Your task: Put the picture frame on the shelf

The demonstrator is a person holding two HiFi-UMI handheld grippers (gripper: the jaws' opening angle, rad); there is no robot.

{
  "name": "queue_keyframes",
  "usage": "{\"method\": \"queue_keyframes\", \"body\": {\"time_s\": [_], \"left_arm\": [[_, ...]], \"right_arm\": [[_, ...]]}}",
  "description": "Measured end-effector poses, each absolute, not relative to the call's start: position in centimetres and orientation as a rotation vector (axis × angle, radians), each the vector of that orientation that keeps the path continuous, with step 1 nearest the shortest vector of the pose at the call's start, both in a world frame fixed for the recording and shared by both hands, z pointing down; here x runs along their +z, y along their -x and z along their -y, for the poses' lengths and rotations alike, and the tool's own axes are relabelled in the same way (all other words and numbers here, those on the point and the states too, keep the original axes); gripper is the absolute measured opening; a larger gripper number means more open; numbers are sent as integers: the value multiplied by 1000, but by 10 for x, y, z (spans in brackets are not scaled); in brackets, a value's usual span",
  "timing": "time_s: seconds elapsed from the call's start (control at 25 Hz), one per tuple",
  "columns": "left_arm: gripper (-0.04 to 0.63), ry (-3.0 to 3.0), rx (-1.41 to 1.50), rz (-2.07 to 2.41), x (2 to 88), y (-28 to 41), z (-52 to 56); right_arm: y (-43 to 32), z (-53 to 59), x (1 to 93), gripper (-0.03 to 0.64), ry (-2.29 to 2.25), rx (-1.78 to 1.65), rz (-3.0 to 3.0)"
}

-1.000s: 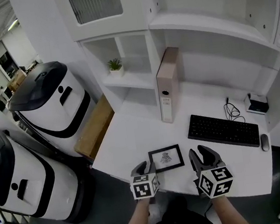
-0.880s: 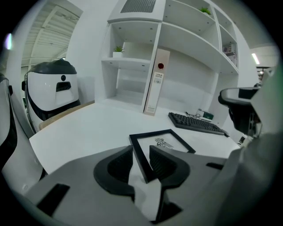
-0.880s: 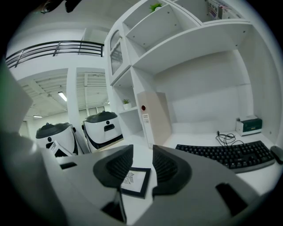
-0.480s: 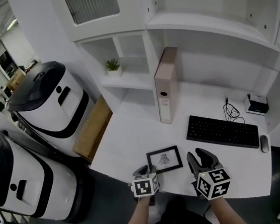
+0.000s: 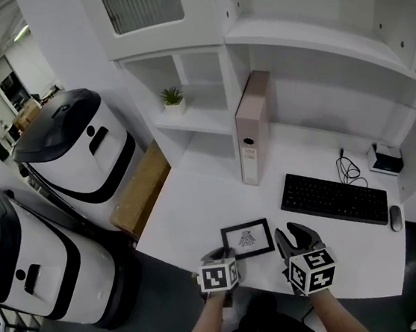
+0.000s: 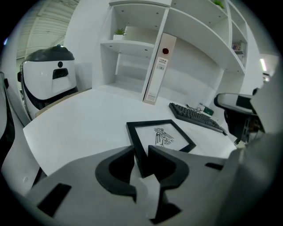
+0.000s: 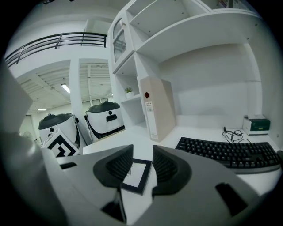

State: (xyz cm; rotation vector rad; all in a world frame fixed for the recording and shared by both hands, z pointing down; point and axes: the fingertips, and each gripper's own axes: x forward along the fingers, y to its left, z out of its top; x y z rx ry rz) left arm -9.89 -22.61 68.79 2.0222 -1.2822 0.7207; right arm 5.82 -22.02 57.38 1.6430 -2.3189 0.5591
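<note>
The shelf [image 5: 188, 122], its compartments bare but for a potted plant [image 5: 173, 99], rises behind the desk [image 5: 190, 201]; near the desk's front edge lies the picture frame [image 5: 247, 238], probably light, stiff and breakable, its rim pinched by the left gripper [image 5: 220, 254] while the right gripper [image 5: 290, 235] is spread, empty.

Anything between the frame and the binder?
Nothing. Only bare desk lies between the frame and the binder, as the head view and left gripper view both show.

White desk [image 5: 197, 200] against white wall [image 5: 319, 88] (dark grey floor [image 5: 157, 303]) — brightly lit.
</note>
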Motion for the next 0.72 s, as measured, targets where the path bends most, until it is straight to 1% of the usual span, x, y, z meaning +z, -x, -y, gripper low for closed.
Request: {"method": "queue_keyframes", "body": {"time_s": [0.4,0.72], "left_arm": [[94,-2006,705,1271,688,99,226],[94,-1998,704,1269,690,101,226]], "right_arm": [[-40,242,634,132,-1475,616,2204],[-34,257,670,132,-1422,681,2105]]}}
